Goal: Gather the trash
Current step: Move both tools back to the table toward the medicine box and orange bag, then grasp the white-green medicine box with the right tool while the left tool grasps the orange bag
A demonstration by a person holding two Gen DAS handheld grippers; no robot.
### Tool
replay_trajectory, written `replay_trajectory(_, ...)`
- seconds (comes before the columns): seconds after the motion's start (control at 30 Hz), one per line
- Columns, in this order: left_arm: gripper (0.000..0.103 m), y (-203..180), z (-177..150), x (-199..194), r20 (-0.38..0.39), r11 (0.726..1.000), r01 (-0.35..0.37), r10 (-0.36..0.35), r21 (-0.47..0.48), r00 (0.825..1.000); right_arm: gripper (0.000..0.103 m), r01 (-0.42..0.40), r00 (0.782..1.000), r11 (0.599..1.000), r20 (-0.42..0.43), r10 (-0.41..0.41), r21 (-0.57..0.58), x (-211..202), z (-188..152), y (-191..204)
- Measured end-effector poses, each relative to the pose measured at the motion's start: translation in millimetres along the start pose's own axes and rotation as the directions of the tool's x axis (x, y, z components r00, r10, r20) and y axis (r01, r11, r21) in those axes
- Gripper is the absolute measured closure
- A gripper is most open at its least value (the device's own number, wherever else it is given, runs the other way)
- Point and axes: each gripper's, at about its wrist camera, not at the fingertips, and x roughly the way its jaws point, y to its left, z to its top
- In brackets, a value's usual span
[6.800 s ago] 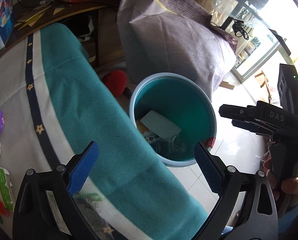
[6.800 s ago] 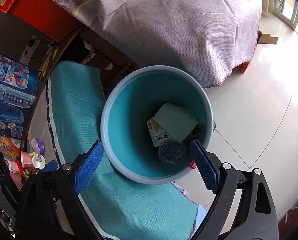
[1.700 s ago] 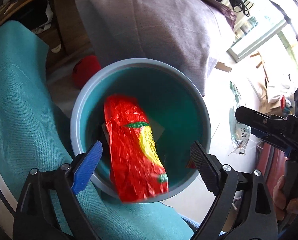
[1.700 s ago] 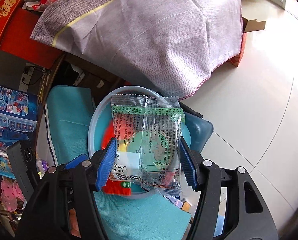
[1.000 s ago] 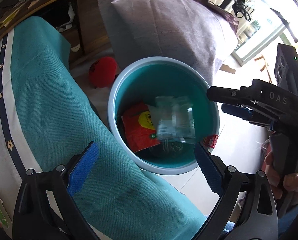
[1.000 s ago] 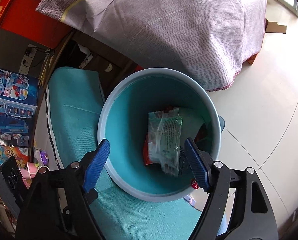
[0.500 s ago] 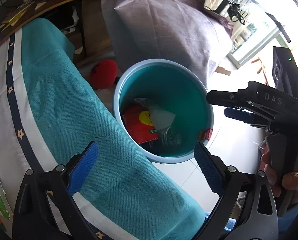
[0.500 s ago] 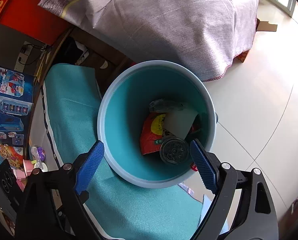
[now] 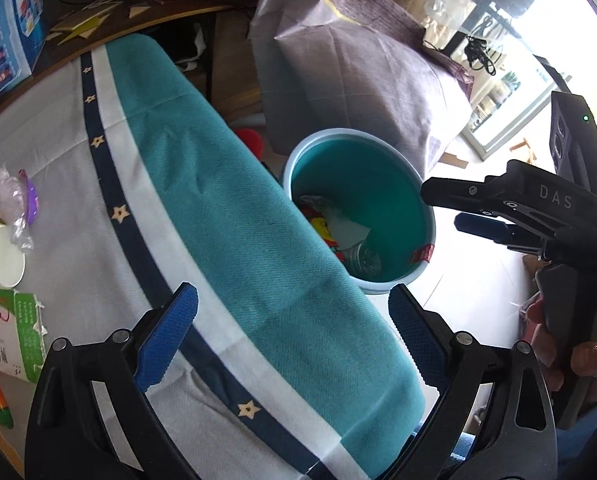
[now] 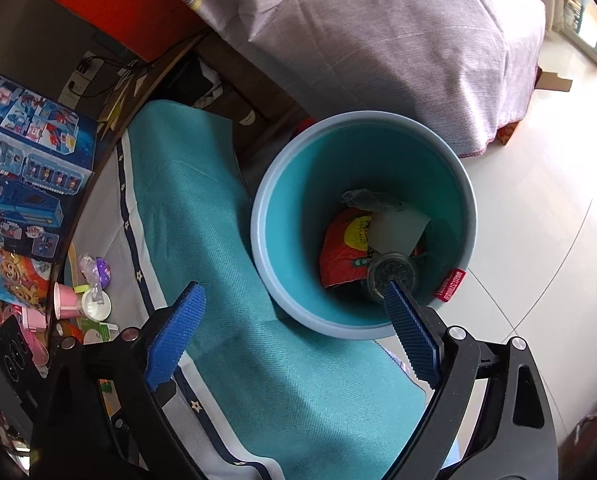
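both grippers empty and wide: left gripper [image 9: 292, 330] over the counter [image 9: 70, 216], right gripper [image 10: 294, 330] above the bin [image 10: 258, 240], red wrapper [image 10: 338, 256] inside. next, fetch the cup [image 10: 68, 300].

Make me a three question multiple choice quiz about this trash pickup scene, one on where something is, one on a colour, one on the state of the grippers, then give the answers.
1. Where is the red snack wrapper?
A. On the tablecloth
B. Inside the bin
C. On the floor tiles

2. What colour is the inside of the bin?
A. Teal
B. Yellow
C. Black

3. How do the two grippers stand?
A. Both shut on trash
B. One open, one shut
C. Both open and empty

Answers:
1 B, the red snack wrapper lies at the bottom of the bin.
2 A, its inner wall is teal.
3 C, the left gripper and right gripper each show blue pads spread wide with nothing between them.
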Motion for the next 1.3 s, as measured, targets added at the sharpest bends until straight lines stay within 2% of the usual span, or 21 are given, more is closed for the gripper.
replay_trajectory(0.23,0.007,51.3,-31.0,-33.2,0.038,0.995,-0.032,0.036,-0.097,0.999,0.016,-0.032,0.999,0.986,-0.026,0.028,-0.166,12.9,-17.3,62.2)
replay_trajectory(0.57,0.007,140.4,-83.6,-86.7,0.094,0.962,-0.088,0.116,-0.258,0.989,0.016,-0.06,0.993,0.901,-0.118,0.01,-0.429,38.1,-55.9,167.7)
replay_trajectory(0.7,0.007,172.6,-104.4,-106.5,0.109,0.945,-0.118,0.158,-0.306,0.981,0.016,-0.071,0.988,0.846,-0.151,-0.012,-0.529,48.0,-71.2,210.9)
replay_trajectory(0.93,0.007,241.4,-146.8,-132.9,0.109,0.895,-0.156,0.22,-0.418,0.969,0.016,-0.115,0.972,0.694,-0.226,-0.071,-0.71,79.9,-102.1,287.9)
replay_trajectory(1.0,0.007,259.0,-156.7,-137.4,0.103,0.879,-0.169,0.238,-0.445,0.966,0.016,-0.13,0.966,0.664,-0.246,-0.083,-0.736,90.9,-107.5,304.4)
replay_trajectory(1.1,0.007,280.3,-165.6,-141.8,0.094,0.859,-0.176,0.25,-0.48,0.964,0.016,-0.16,0.956,0.648,-0.281,-0.088,-0.745,107.1,-110.5,322.7)
replay_trajectory(1.2,0.007,298.5,-174.3,-146.0,0.096,0.842,-0.17,0.253,-0.512,0.963,0.016,-0.182,0.945,0.652,-0.313,-0.091,-0.736,125.5,-109.4,335.7)
replay_trajectory(1.3,0.007,308.1,-178.9,-146.8,0.092,0.835,-0.167,0.251,-0.525,0.964,0.016,-0.17,0.94,0.66,-0.322,-0.115,-0.732,140.2,-108.1,341.2)
